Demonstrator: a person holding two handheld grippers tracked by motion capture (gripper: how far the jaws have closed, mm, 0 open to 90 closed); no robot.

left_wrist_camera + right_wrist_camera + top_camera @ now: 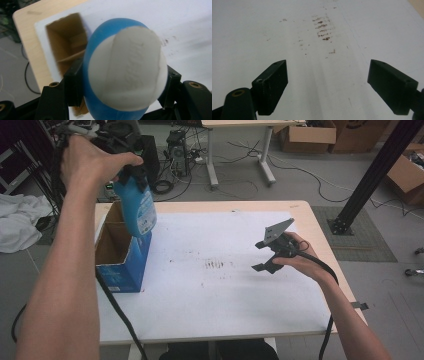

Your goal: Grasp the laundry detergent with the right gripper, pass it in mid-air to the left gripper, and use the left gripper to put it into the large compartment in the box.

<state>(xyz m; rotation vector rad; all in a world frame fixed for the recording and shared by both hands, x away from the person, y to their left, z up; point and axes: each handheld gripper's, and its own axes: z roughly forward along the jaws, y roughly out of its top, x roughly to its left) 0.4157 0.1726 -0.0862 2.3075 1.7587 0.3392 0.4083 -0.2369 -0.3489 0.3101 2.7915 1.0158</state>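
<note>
A blue bottle [136, 209] with a printed label hangs over the open blue cardboard box [120, 265] at the table's left. My left gripper [131, 174] is shut on its upper end, held high by a raised hand. In the left gripper view the bottle's white, rounded end [127, 72] sits pressed between the two black jaws, with the box's brown inside [68, 40] below. My right gripper [266, 256] hovers open over the white sheet on the right; in the right gripper view its jaws stand wide apart around nothing [328, 85].
A white sheet [215, 285] with brown smudges [215, 265] covers most of the wooden table [310, 215]. Cables trail from both grippers over the front edge. Beyond the table stand a desk frame, cardboard boxes and a black post [370, 175].
</note>
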